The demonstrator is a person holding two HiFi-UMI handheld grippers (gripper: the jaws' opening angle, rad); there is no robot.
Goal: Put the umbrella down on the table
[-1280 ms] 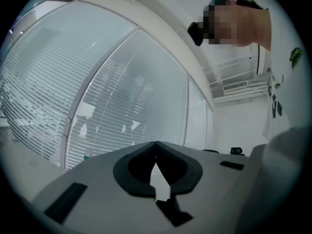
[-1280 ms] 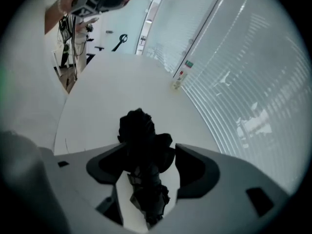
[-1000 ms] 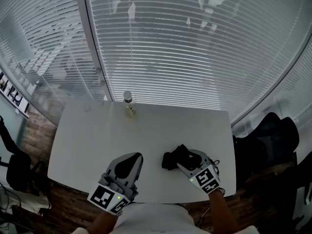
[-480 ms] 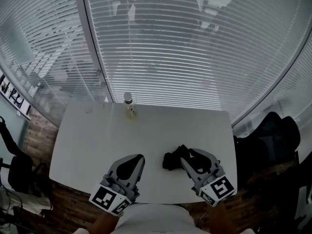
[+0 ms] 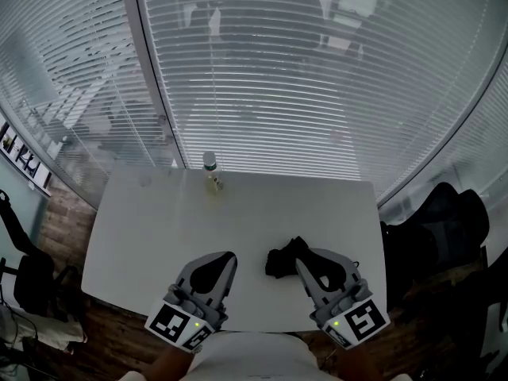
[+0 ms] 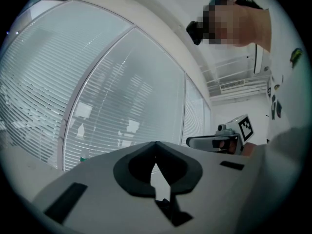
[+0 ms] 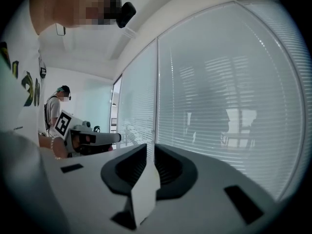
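I am seeing the folded black umbrella lying on the white table, lower middle of the head view, so the put-down is looking done. My right gripper is hanging just beside it, its jaws closing to a thin slit with nothing between them. The left gripper is sitting pinched together, empty. I am worrying about that closeness: a sideways sweep could be catching the fabric and dragging the umbrella toward the near edge.
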